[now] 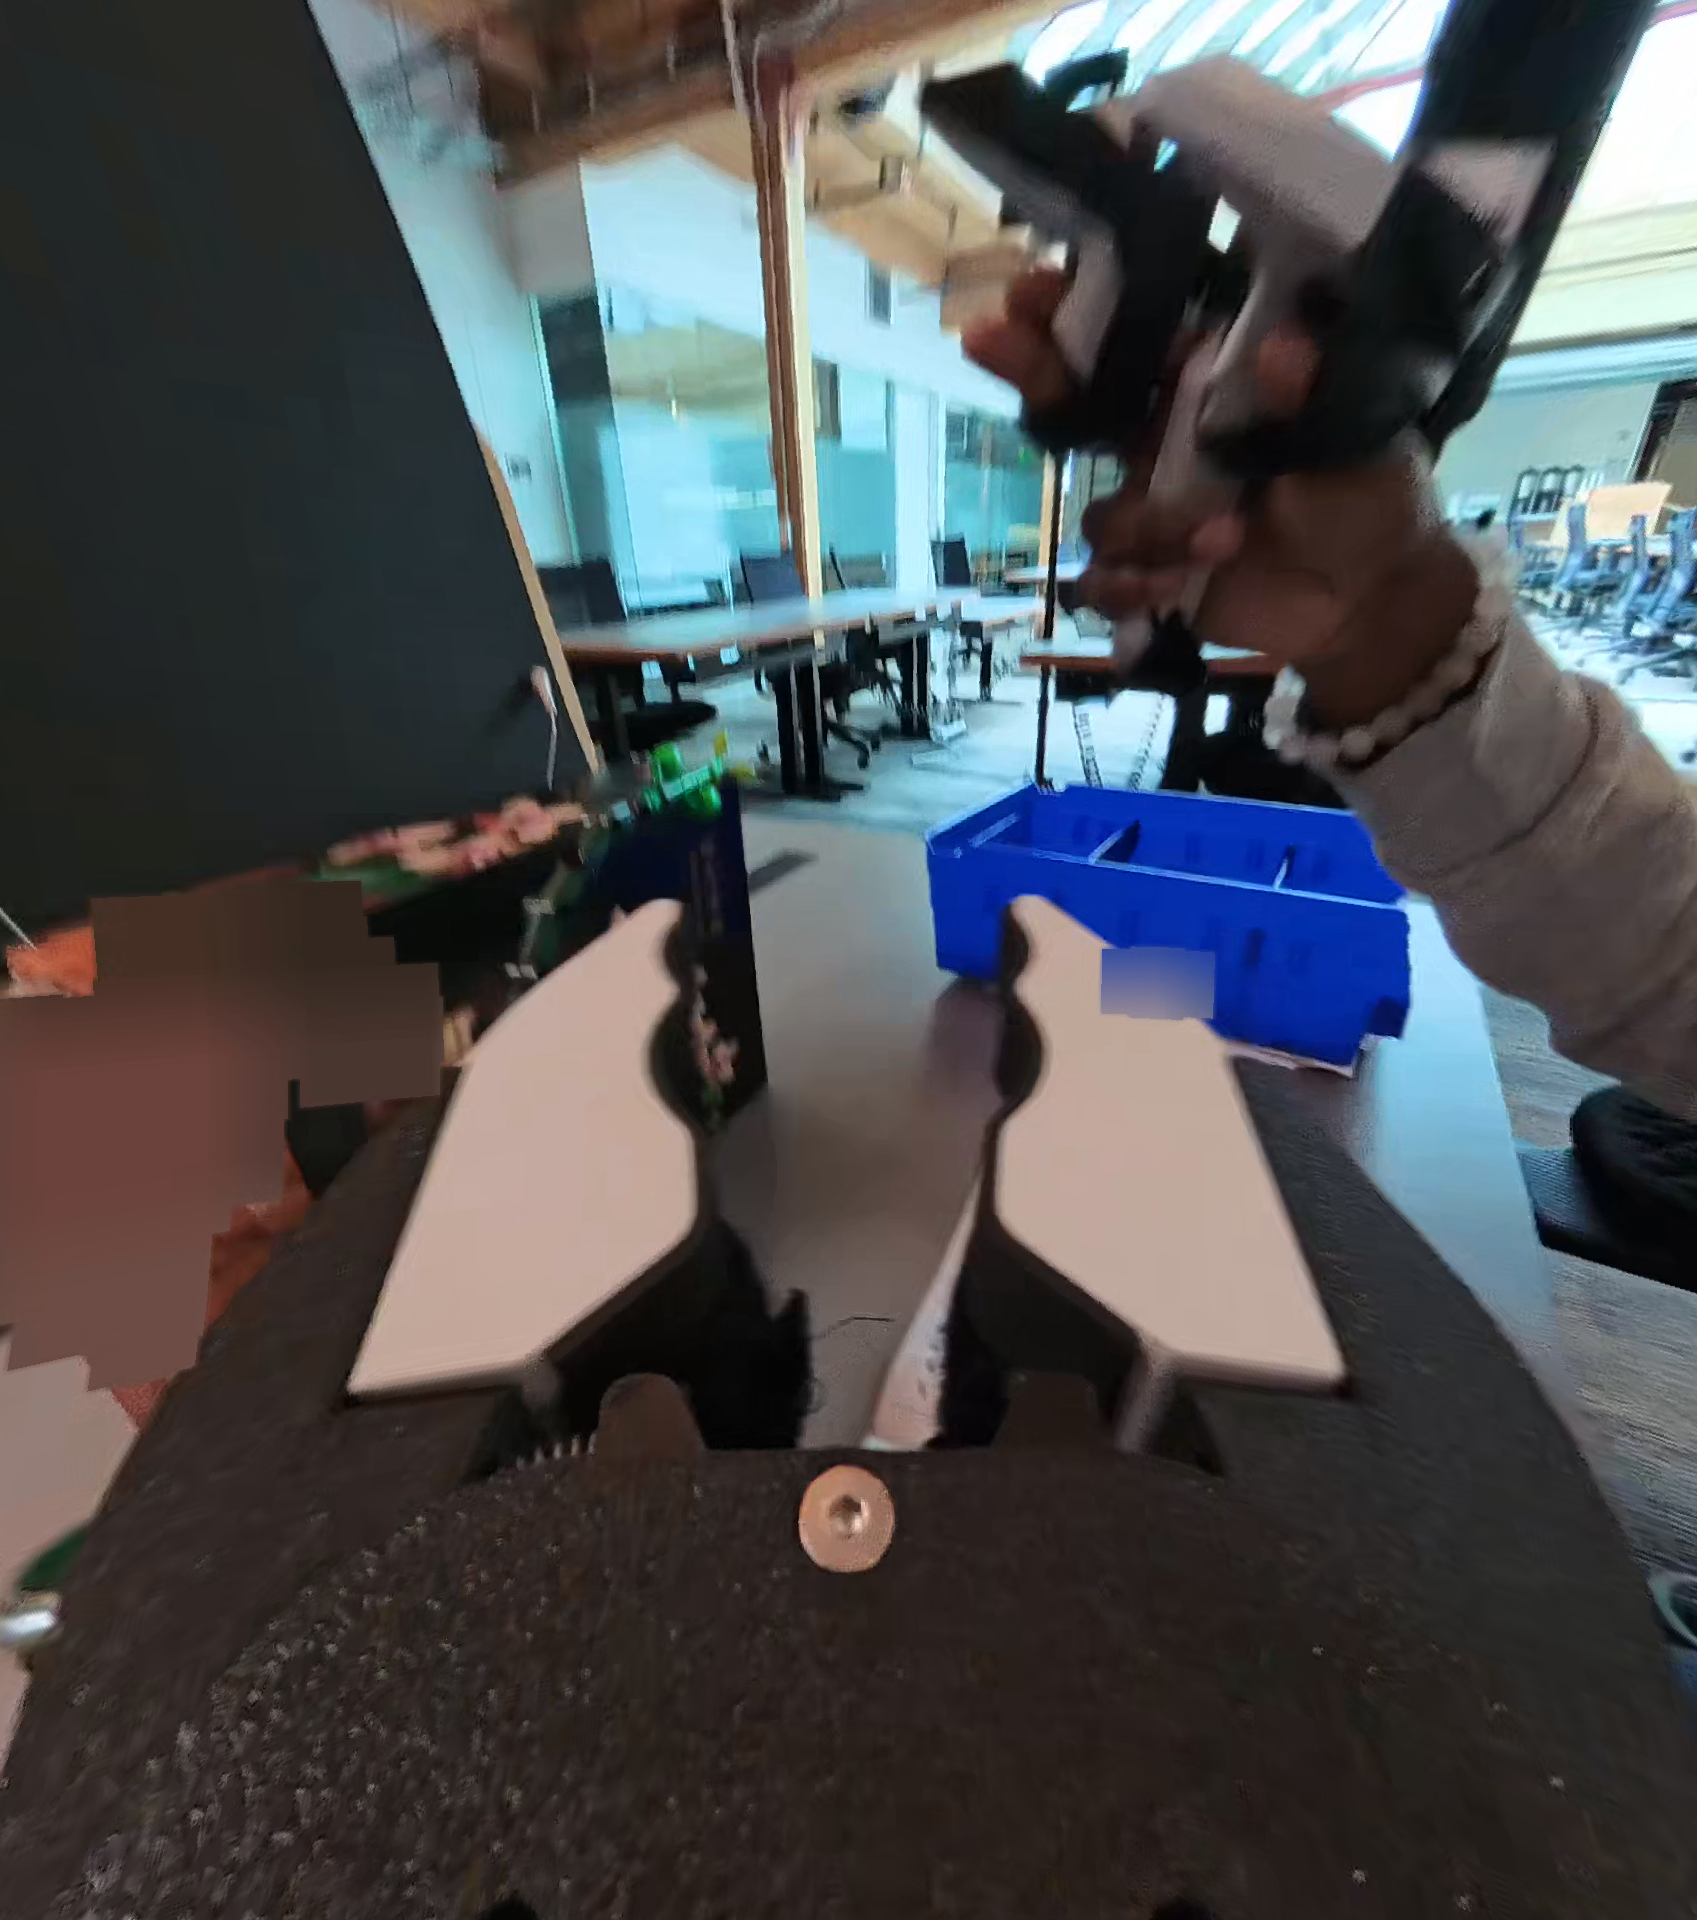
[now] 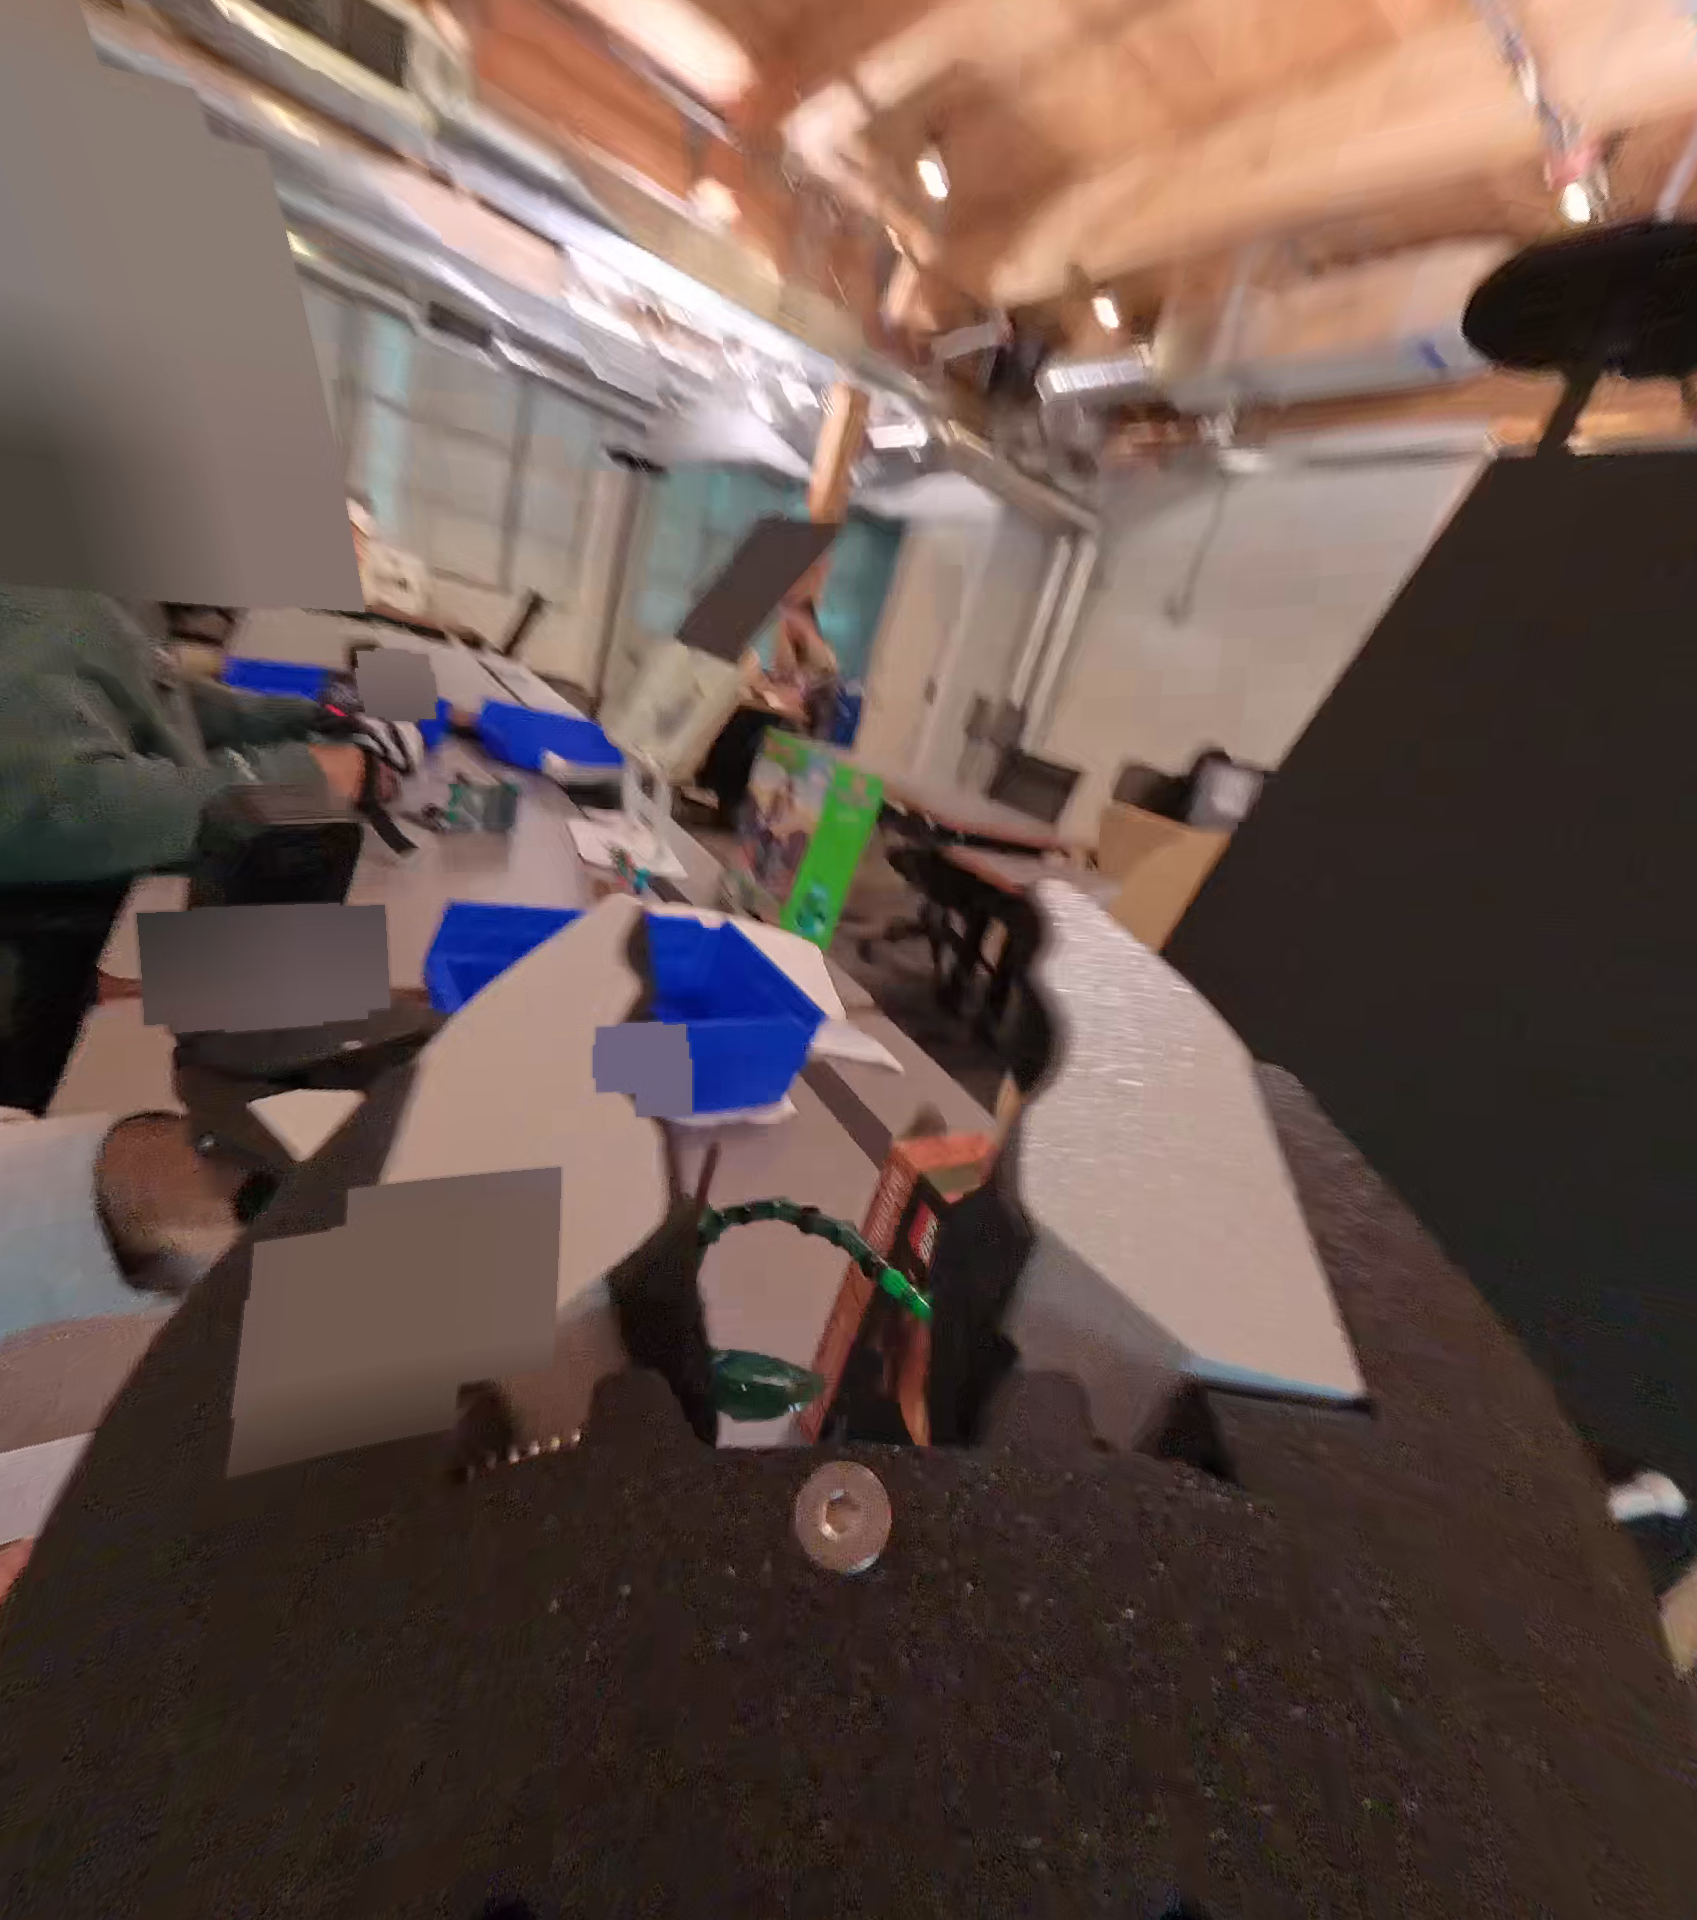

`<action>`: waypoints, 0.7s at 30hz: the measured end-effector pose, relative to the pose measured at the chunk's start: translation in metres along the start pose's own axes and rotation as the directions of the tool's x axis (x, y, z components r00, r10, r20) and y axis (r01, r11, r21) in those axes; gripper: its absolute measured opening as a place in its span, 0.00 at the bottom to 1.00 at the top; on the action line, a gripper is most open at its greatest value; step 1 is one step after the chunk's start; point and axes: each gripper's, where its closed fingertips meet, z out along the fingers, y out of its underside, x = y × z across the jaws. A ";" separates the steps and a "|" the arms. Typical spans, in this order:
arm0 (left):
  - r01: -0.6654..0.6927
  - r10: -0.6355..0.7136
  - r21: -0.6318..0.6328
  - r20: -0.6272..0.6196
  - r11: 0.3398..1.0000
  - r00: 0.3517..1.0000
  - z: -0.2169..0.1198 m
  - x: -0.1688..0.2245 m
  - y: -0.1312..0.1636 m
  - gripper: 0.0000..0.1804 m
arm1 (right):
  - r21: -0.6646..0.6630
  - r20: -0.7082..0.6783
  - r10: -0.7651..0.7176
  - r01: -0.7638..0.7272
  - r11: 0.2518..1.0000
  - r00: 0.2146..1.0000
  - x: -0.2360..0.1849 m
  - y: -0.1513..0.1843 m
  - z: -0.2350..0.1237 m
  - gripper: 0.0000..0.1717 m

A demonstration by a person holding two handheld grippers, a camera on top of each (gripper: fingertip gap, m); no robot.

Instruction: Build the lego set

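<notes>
My left gripper [image 1: 844, 914] is open with nothing between its pads, low over a grey table [image 1: 854, 1049]. A dark blue box with a flower picture [image 1: 719, 935] stands close by the inner side of its left finger [image 1: 574, 1091]. A blue divided bin [image 1: 1187, 894] sits behind the right finger. A hand holds my right gripper [image 1: 1187, 312] high above that bin, blurred. In the right wrist view my right gripper [image 2: 842, 902] is open and empty, with the blue bin [image 2: 730, 997] far beyond its fingertips. A green curved piece [image 2: 802, 1236] and an orange-brown box [image 2: 906, 1226] lie below its finger bases.
A black panel [image 1: 148, 416] stands at the left, also seen in the right wrist view [image 2: 1550, 935]. A green box [image 2: 823, 842], more blue bins [image 2: 543, 727] and a person's green sleeve [image 2: 44, 748] are farther along the table. A chair armrest [image 1: 1696, 1195] is at the right. About 15 centimetres separates my left fingertips from my right.
</notes>
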 end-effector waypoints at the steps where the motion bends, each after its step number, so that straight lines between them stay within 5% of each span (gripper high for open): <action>1: -0.039 0.039 0.024 0.017 0.999 0.999 -0.002 -0.002 -0.007 0.19 | 0.033 0.018 -0.009 0.008 0.999 1.000 -0.003 -0.001 -0.005 0.23; 4: -0.134 0.135 -0.025 0.049 0.991 0.990 -0.008 -0.011 -0.008 0.04 | 0.009 0.079 -0.149 0.149 0.989 0.986 -0.016 0.003 -0.015 0.01; 10: -0.153 0.155 -0.048 0.042 0.987 0.987 0.001 -0.017 0.002 0.00 | -0.203 0.213 -0.095 0.139 0.969 0.972 -0.057 0.029 -0.050 0.01; 15: -0.039 0.037 -0.143 -0.021 0.989 0.999 -0.003 0.025 0.031 0.06 | -0.397 0.200 0.041 0.043 0.917 0.979 -0.109 0.107 -0.078 0.04; 17: -0.016 0.010 -0.201 -0.032 0.980 0.999 -0.010 0.045 0.048 0.11 | -0.561 0.305 0.146 0.053 0.826 0.941 -0.148 0.147 -0.087 0.08; 21: -0.026 0.014 -0.288 -0.043 0.957 0.999 -0.026 0.067 0.069 0.09 | -0.735 0.310 0.118 0.159 0.660 0.943 -0.161 0.207 -0.098 0.07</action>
